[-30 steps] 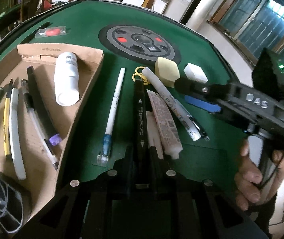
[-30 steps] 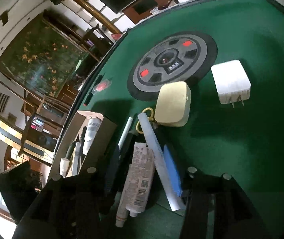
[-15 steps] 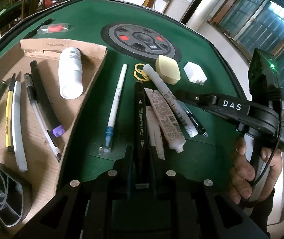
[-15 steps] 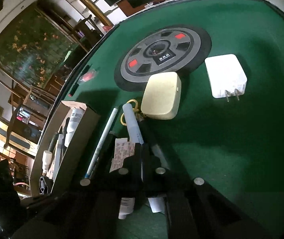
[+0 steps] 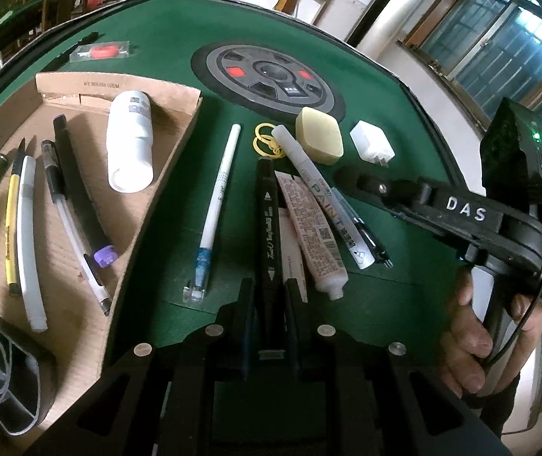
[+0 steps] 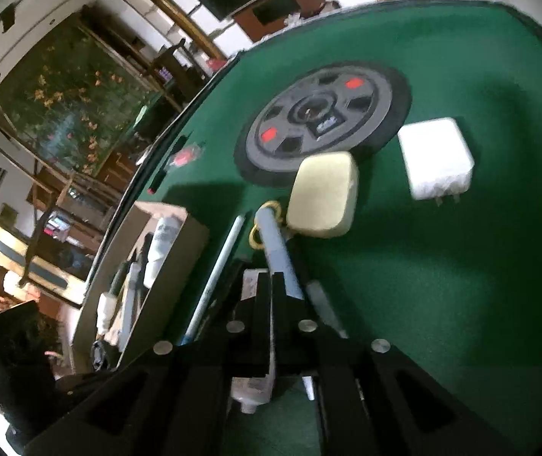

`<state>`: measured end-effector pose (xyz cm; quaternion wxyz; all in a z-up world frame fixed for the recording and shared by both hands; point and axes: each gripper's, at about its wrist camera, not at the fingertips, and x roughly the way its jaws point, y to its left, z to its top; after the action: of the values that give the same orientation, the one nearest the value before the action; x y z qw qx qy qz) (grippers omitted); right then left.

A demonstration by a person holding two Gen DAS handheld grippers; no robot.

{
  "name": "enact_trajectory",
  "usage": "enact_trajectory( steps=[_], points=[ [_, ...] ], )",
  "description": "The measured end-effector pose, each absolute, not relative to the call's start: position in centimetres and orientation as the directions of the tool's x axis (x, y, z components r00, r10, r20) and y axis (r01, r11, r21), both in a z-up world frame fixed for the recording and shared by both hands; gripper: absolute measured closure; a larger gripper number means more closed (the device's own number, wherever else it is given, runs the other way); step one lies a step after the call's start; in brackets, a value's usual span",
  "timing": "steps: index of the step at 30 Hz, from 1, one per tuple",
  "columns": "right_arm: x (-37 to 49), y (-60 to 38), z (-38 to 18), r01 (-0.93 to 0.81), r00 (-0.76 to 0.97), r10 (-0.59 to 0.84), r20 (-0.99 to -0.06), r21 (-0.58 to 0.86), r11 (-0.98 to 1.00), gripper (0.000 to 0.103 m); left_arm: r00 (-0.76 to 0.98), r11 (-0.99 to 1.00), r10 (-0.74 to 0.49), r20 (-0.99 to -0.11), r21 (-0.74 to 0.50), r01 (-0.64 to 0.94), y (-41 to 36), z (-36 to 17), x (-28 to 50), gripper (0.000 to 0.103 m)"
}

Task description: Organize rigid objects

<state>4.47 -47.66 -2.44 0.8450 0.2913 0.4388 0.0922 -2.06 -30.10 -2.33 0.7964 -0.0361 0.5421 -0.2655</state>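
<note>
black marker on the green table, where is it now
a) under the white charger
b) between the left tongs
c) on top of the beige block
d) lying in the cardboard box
b: the left tongs are shut on the black marker, which lies beside the white pen outside the cardboard box.

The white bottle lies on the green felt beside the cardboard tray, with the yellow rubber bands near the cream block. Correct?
Not quite. The white bottle lies inside the cardboard tray, not on the felt. The rubber bands are indeed near the cream block. The left wrist view shows it.
</note>
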Motion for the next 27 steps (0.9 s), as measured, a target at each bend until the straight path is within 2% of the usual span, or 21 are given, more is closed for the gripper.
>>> enact_trajectory(
  steps=[1,2,7,12,20,24,27],
  points=[
    [4.4,-47.7,-2.4,0.105,0.602,0.405,-0.689,0.571,0.814,0.069,0.271,0.856,-0.462,-0.844,-0.345,0.384,-30.0,-2.3,-2.1,0.089],
    [4.4,-47.8,-2.3,0.105,0.612,0.397,-0.684,0.567,0.817,0.059,0.272,0.856,-0.464,-0.843,-0.348,0.383,-30.0,-2.2,-2.2,0.089],
    [4.2,-48.4,-2.3,0.087,0.608,0.44,-0.661,0.606,0.791,0.061,0.292,0.853,-0.476,-0.829,-0.356,0.381,-29.4,-1.4,-2.1,0.089],
    [4.4,-49.1,-3.1,0.113,0.582,0.452,-0.676,0.618,0.778,0.079,0.307,0.85,-0.491,-0.815,-0.371,0.375,-28.5,-0.6,-2.2,0.089],
    [4.5,-48.7,-3.6,0.117,0.563,0.441,-0.699,0.596,0.794,0.08,0.312,0.849,-0.501,-0.807,-0.387,0.36,-27.5,-0.2,-2.4,0.089],
    [3.6,-48.4,-1.8,0.051,0.621,0.437,-0.651,0.589,0.806,0.08,0.319,0.846,-0.505,-0.802,-0.388,0.365,-27.0,0.3,-2.6,0.089],
    [4.1,-47.3,-2.4,0.038,0.568,0.424,-0.706,0.537,0.843,0.08,0.31,0.847,-0.502,-0.808,-0.387,0.363,-26.8,0.1,-2.6,0.089]
  ],
)
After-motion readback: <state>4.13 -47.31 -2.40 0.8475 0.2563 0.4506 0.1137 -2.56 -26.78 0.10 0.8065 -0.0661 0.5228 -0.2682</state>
